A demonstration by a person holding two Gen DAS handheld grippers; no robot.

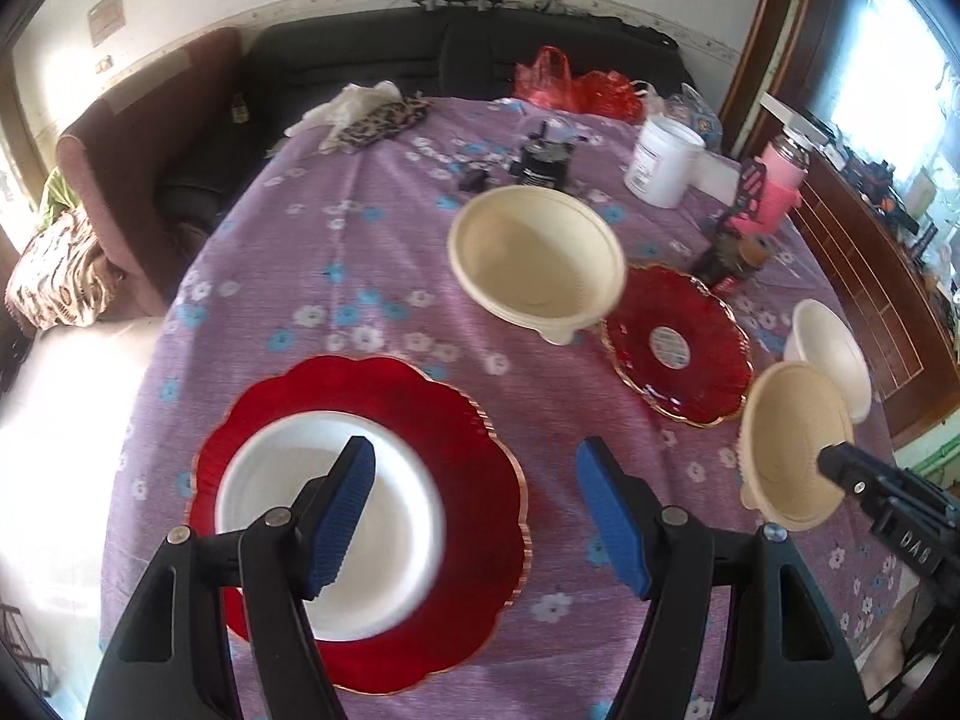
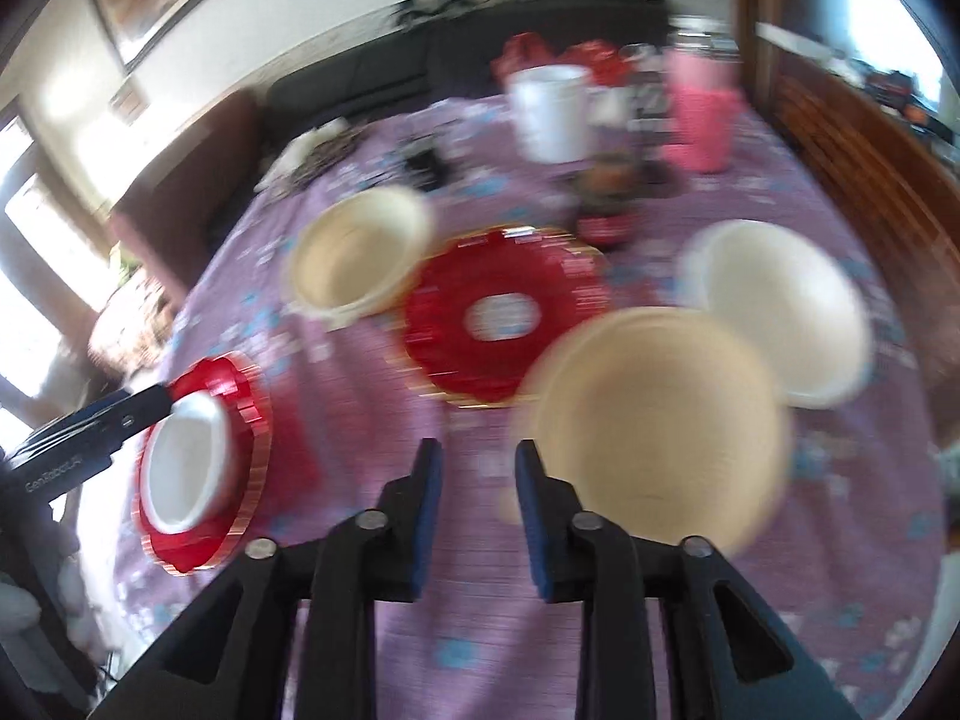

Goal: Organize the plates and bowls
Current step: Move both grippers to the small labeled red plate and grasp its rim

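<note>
A large red scalloped plate [image 1: 480, 480] lies near the front left with a white plate [image 1: 282, 480] on it. My left gripper [image 1: 477, 516] is open and empty above its right side. A big cream bowl [image 1: 534, 258] stands mid-table. A smaller red plate [image 1: 678, 348] with a label lies to its right. A cream bowl [image 1: 792, 432] and a white bowl [image 1: 834, 354] stand at the right. My right gripper [image 2: 480, 516] is open and empty, just left of the cream bowl [image 2: 654, 426]. The right wrist view is blurred.
A purple flowered cloth [image 1: 336, 276] covers the table. At the back stand a white tub [image 1: 660, 162], a pink bottle [image 1: 780, 180], a dark can [image 1: 729, 258], a black device [image 1: 543, 162] and red bags [image 1: 576, 87]. A dark sofa [image 1: 360, 60] lies behind.
</note>
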